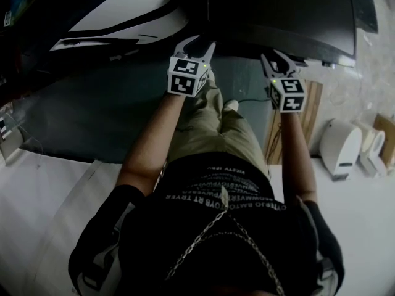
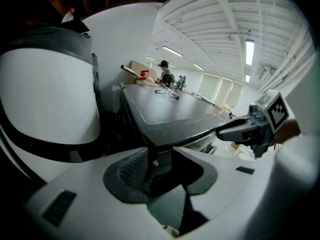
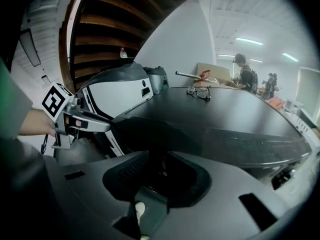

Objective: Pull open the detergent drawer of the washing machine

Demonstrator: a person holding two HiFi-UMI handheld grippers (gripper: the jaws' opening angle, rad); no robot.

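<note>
Detergent drawer I cannot pick out: the front of the washing machine [image 1: 281, 11] sits in shadow under its dark top edge, which runs across the top of my head view. A pair of glasses [image 3: 199, 92] lies on that top, back from the edge. On the left a white-and-black appliance [image 1: 123, 8] stands near the machine, a dark gap between them. On the right a wooden board [image 1: 311, 106] and a white unit [image 1: 339, 147] sit on the floor. My left gripper [image 1: 197, 44] points at the machine's front left corner, jaws spread a little (the corner lines up with the gap; contact I cannot judge). My right gripper [image 1: 278, 59] sits at the front edge, jaws apart, with nothing I can make out between them.
</note>
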